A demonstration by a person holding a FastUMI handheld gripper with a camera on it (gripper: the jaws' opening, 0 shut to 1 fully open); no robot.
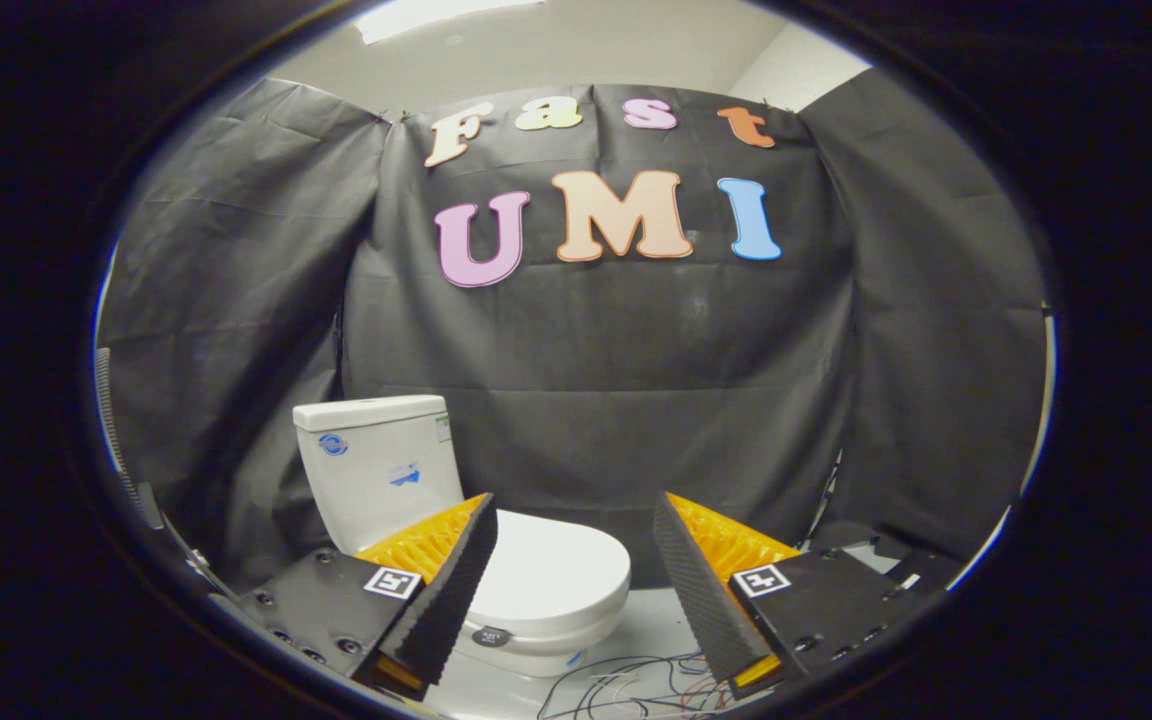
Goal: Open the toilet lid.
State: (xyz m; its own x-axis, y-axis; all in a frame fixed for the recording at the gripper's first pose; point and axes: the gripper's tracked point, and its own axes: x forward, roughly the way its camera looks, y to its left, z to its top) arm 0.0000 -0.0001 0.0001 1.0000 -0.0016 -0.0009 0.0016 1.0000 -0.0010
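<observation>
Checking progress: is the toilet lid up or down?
Down: the toilet lid lies flat over the bowl, below the tank. The claw is open, short of it.

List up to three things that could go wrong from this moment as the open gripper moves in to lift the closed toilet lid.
1. The gripper is open and apart from the toilet lid; the lid's smooth rounded front edge could let a finger slip off.
2. Loose wires lie on the floor beside the bowl and might snag a low approach.
3. A hard swing could knock the lid against the tank behind it.
</observation>
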